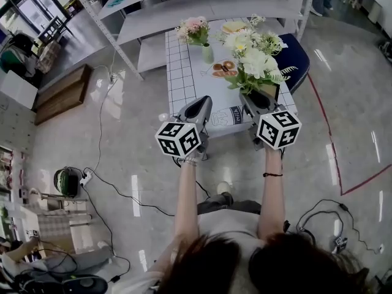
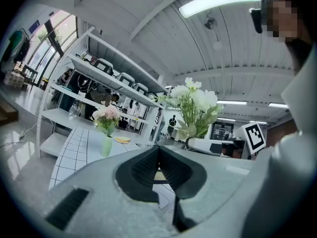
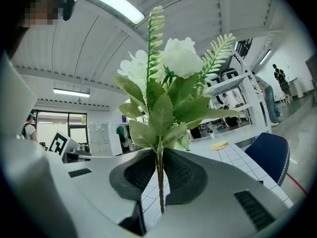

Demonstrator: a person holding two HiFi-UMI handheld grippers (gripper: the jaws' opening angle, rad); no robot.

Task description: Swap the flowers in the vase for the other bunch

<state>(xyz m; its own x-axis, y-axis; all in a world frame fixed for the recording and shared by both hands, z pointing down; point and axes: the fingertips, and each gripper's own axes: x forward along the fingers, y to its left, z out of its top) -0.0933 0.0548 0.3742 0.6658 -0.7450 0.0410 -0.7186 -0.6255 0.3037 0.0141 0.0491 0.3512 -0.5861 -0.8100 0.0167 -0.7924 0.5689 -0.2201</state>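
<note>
Both forearms reach straight ahead over the tiled table's [image 1: 181,78] near edge, grippers level. The right gripper [image 3: 159,170] pinches the white bunch [image 3: 171,78] by its stem, blooms upright (only its own view shows the stem between the pads). The left gripper [image 2: 157,163] is closed on nothing. The green vase [image 1: 207,54] with pink flowers [image 1: 195,29] stands at eleven o'clock from the bunch.
</note>
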